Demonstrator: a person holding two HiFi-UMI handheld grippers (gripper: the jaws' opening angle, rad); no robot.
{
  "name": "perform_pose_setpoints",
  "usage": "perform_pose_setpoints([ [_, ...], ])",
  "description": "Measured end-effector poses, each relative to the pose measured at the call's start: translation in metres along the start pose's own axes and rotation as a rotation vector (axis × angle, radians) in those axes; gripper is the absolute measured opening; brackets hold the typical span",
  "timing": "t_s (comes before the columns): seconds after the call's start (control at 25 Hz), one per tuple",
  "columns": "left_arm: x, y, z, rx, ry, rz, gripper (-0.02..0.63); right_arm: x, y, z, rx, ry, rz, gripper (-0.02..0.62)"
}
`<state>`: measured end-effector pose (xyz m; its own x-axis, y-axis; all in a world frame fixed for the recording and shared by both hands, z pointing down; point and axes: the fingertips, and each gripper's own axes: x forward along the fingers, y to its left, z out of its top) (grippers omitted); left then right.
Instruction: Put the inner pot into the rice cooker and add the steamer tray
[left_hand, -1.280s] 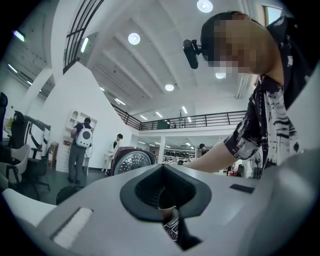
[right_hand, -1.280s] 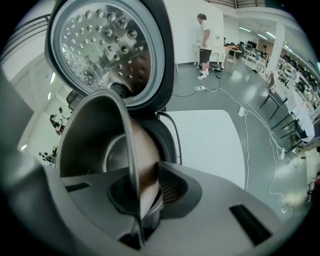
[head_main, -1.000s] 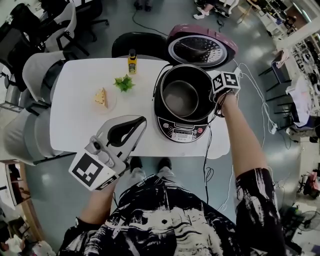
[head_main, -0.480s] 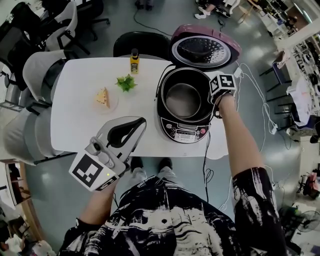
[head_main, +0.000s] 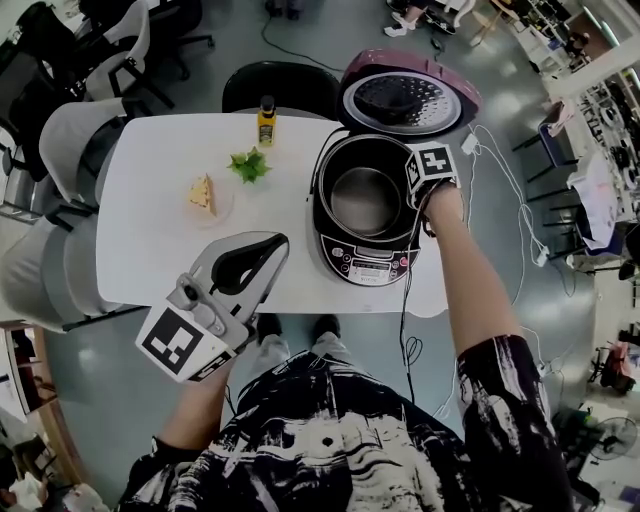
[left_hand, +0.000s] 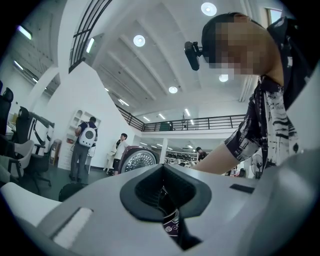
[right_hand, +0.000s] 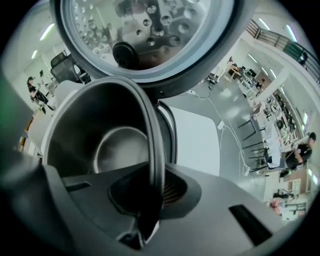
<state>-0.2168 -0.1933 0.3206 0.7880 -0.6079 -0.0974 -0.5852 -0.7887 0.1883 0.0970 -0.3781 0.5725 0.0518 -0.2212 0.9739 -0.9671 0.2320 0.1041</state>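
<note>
The rice cooker (head_main: 366, 266) stands on the right of the white table (head_main: 150, 240) with its lid (head_main: 405, 95) swung up and back. The dark metal inner pot (head_main: 365, 200) sits in the cooker's well. My right gripper (head_main: 414, 193) points steeply down, shut on the pot's right rim. In the right gripper view that rim (right_hand: 151, 135) runs straight into the gripper (right_hand: 150, 202), with the lid's perforated plate (right_hand: 150, 30) above. My left gripper (head_main: 276, 246) hovers level at the table's front edge, shut and holding nothing (left_hand: 167, 220). No steamer tray is in view.
A yellow bottle (head_main: 265, 122), a green sprig (head_main: 248, 165) and a plate with a food wedge (head_main: 205, 195) lie on the table's far left half. Chairs (head_main: 275, 88) stand behind and to the left. Cables (head_main: 505, 190) trail off the right edge.
My right gripper has rolled and shifted slightly left while gripping the pot's rim. The left gripper has stayed where it was.
</note>
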Motion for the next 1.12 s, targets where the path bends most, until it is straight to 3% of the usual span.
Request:
perform_pose_setpoints([
  [0.52,-0.011,0.012,-0.004,-0.021,-0.012,0.012,0.005,0.004,-0.001,-0.003,-0.177,0.072,-0.188,0.028],
  [0.84,-0.018,0.018,-0.004,-0.027,-0.018,0.024,0.005,0.006,-0.002,-0.005,-0.174,0.132,-0.125,0.03],
  [1.12,-0.022,0.02,-0.002,-0.027,-0.018,0.027,0.005,0.007,-0.003,-0.016,-0.143,0.181,-0.049,0.072],
])
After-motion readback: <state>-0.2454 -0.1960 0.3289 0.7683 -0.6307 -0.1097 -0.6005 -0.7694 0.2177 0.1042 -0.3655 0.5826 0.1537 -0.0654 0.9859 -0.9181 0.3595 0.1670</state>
